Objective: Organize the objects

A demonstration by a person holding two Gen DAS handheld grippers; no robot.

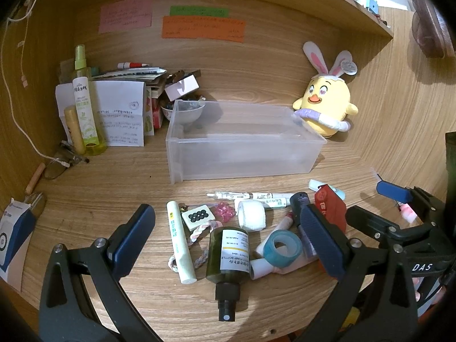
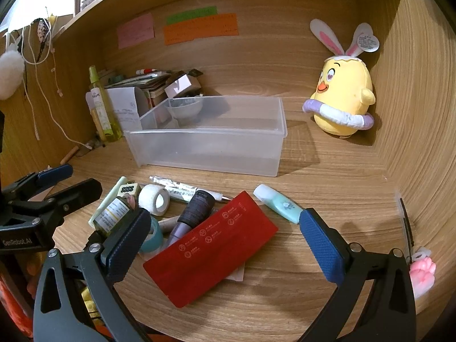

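Before one clear bin [image 2: 205, 154], two tongs gape above one red packet [image 2: 211, 252].

We see a wood-grain counter [image 2: 285, 299] with a matt finish. The storage bin [image 2: 211, 154] is frosted translucent plastic; the red case [image 2: 211, 253] is smooth with a slight sheen. The chick toy [image 2: 344, 94] is soft plush — and the gripper pads [image 2: 322, 245] are blue, knurled rubber on matt black arms.
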